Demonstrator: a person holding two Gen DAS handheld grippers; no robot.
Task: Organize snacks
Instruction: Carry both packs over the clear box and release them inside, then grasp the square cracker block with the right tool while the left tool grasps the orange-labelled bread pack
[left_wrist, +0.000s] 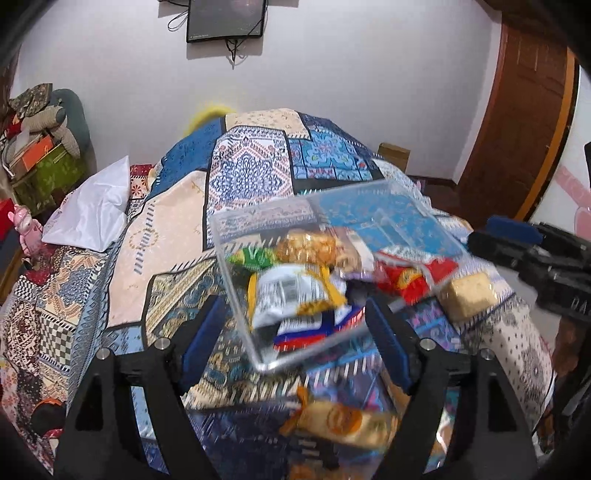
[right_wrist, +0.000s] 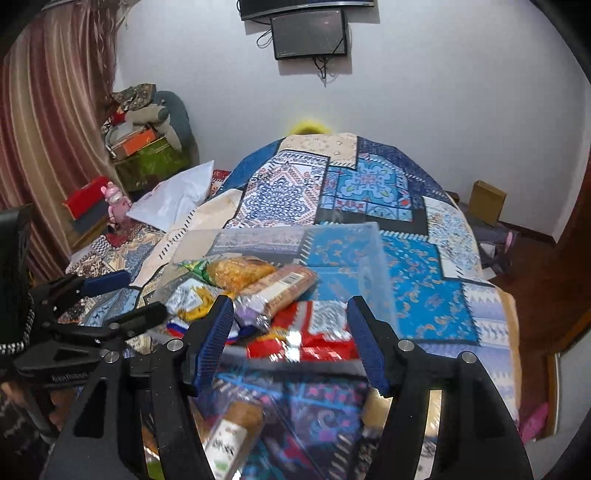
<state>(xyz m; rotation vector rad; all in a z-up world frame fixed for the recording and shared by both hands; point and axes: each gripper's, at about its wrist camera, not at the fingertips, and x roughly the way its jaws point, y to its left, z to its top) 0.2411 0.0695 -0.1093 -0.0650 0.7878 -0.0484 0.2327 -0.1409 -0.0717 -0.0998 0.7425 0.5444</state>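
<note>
**Snacks in the clear box, both grippers apart**

While the patchwork bedspread (left_wrist: 251, 173) fills most of both views, the task's things sit near the bed's close edge. Going left to right in the left wrist view: a white pillow (left_wrist: 92, 214) lies at nine o'clock from the clear plastic box (left_wrist: 236, 291), well apart from it. The left gripper (left_wrist: 295, 332) points down at the near corner of that box, its jaws standing fairly wide, with the corner between them; the blue pads do not press on it, so nothing is held. Inside the box lie a green packet (left_wrist: 255, 256), a golden-brown packet (left_wrist: 310, 242), a white and yellow packet (left_wrist: 291, 291) and a red packet (left_wrist: 410, 277). At three o'clock from the box, just beside its wall, rests a pale yellow block (left_wrist: 469, 295). At six o'clock, nearer the camera, lies an orange and gold packet (left_wrist: 343, 417). The right gripper's black body shows at the far right edge.

In the right wrist view the left gripper shows at nine o'clock. The right gripper (right_wrist: 291, 339) hangs over the box's near side, jaws moderately apart and holding nothing, with the red packet seen between them. A long biscuit roll (right_wrist: 280, 291) lies in the box at twelve o'clock from the gripper.
</note>
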